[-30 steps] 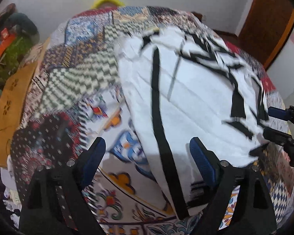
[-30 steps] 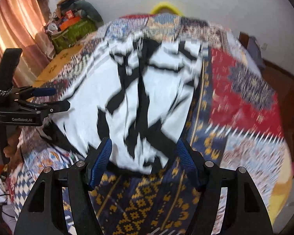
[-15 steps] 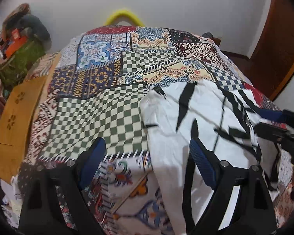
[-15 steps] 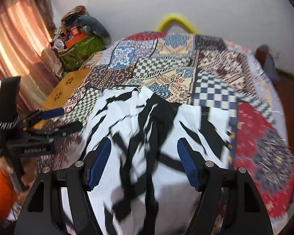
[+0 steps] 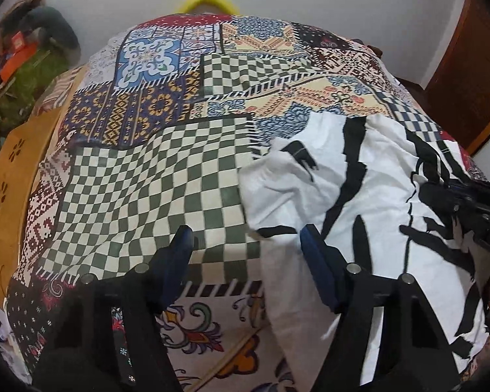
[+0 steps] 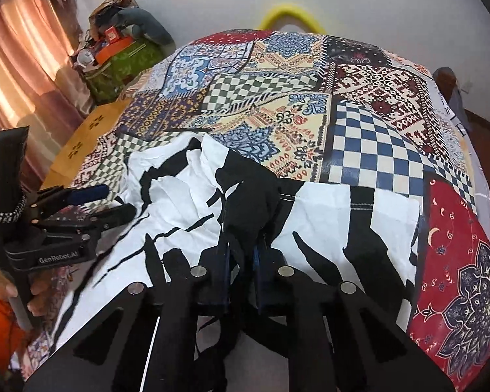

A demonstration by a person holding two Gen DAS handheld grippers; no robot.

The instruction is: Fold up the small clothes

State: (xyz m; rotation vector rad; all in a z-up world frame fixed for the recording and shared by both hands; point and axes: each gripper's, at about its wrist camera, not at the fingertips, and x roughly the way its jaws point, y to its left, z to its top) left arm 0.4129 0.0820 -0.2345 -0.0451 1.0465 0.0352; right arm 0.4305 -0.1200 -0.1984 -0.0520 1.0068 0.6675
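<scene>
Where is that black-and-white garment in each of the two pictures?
Left wrist view: garment fills the right half, beside the green checkered patch.
Right wrist view: garment spreads across the lower middle, pinched in the right claw.
Shared landmark: yellow hoop at the far wall.

A bed is lying under a patchwork quilt (image 6: pixel 369 137) of checks and florals. A white-and-black garment (image 6: pixel 326 209) is lying crumpled directly on the quilt, sprawling across its near side, with one edge reaching the green checks.
</scene>
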